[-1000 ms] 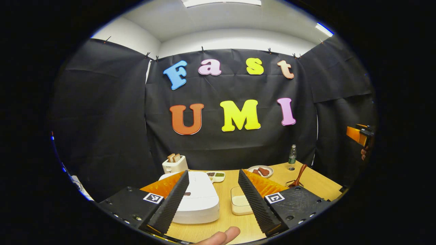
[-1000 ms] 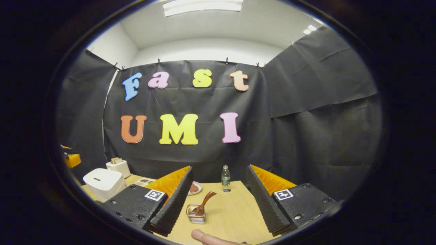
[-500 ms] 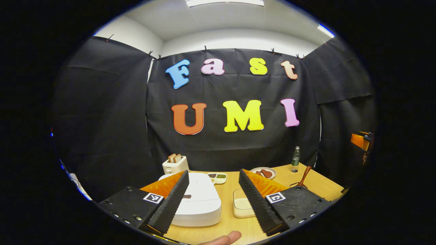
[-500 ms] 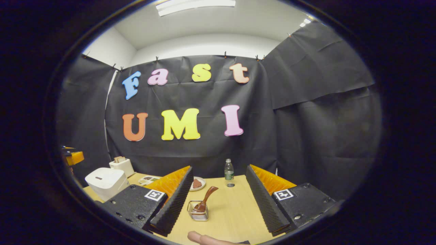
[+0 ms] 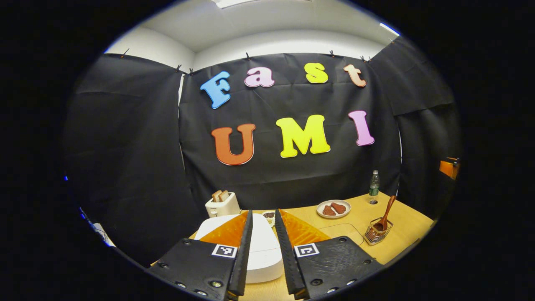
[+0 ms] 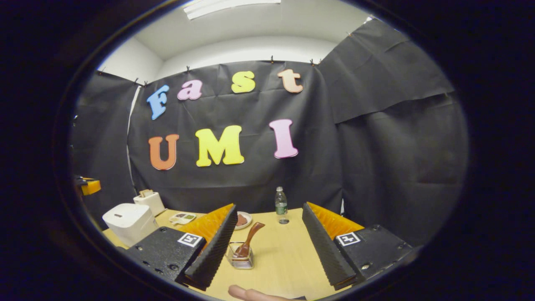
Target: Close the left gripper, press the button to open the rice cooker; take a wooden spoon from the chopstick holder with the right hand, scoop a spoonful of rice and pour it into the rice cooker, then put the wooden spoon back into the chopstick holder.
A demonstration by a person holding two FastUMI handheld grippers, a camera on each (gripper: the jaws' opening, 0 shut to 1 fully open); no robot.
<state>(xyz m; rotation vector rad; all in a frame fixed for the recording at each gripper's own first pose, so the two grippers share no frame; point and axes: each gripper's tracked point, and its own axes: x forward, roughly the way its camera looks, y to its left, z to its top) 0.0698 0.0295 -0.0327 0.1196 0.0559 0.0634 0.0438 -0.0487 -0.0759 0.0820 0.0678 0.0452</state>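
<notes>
The white rice cooker (image 5: 262,238) stands lid-down on the wooden table (image 5: 409,221), right under my left gripper (image 5: 262,212). Its jaws are drawn close with a narrow gap and nothing between them. A wooden spoon (image 5: 388,208) leans in the wire chopstick holder (image 5: 375,235) at the right. A shallow rounded box (image 5: 343,231) lies between cooker and holder, partly hidden by my finger. My right gripper (image 6: 269,207) is open above the table, with the spoon (image 6: 250,241) and holder (image 6: 239,260) just ahead near its left finger. The cooker (image 6: 127,221) sits far left.
A toaster (image 5: 221,205) with bread stands behind the cooker. A plate of brown food (image 5: 333,209), a small bottle (image 5: 374,188) and a little divided dish (image 5: 269,214) line the back. Black cloth walls the table. A fingertip (image 6: 246,292) shows at the bottom edge.
The left gripper's jaws have narrowed from wide open to a slim gap, and it has shifted over the rice cooker. The right gripper has barely moved.
</notes>
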